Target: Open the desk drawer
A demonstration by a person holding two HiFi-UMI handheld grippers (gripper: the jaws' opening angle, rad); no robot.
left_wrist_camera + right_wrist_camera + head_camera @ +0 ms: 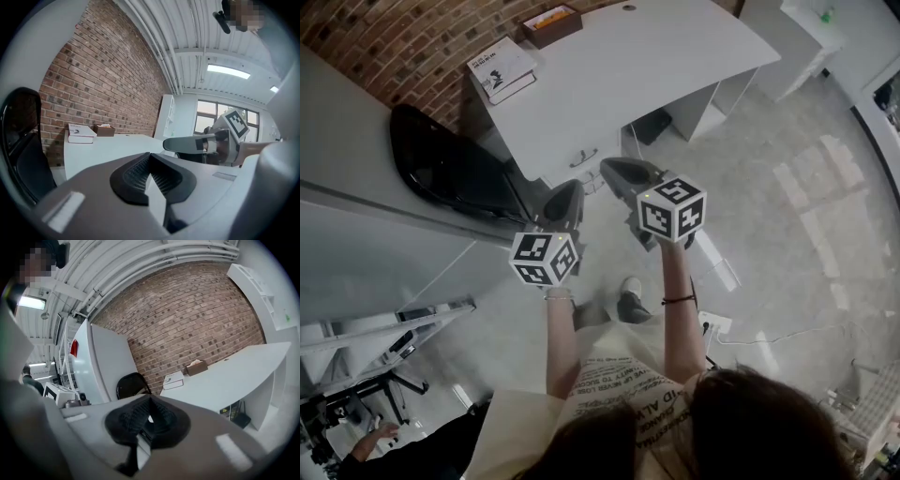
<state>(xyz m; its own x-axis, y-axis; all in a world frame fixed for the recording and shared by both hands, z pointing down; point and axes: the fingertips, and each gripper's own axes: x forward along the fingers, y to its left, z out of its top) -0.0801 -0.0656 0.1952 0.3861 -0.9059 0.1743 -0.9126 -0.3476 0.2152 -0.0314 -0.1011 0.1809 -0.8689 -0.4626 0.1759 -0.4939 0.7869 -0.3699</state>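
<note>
I hold my left gripper [568, 199] and my right gripper [617, 171] up in the air, side by side, in front of the white bench [656, 66]. Both grippers are squeezed shut and have nothing in them. The drawer [577, 164] is under the front edge of the bench. It is closed, and its little handle [584, 157] faces me. My grippers are not touching it. A book [502, 67] and a brown box [551, 24] sit at the back of the bench by the brick wall [384, 42]. A black chair [450, 173] is on my left.
</note>
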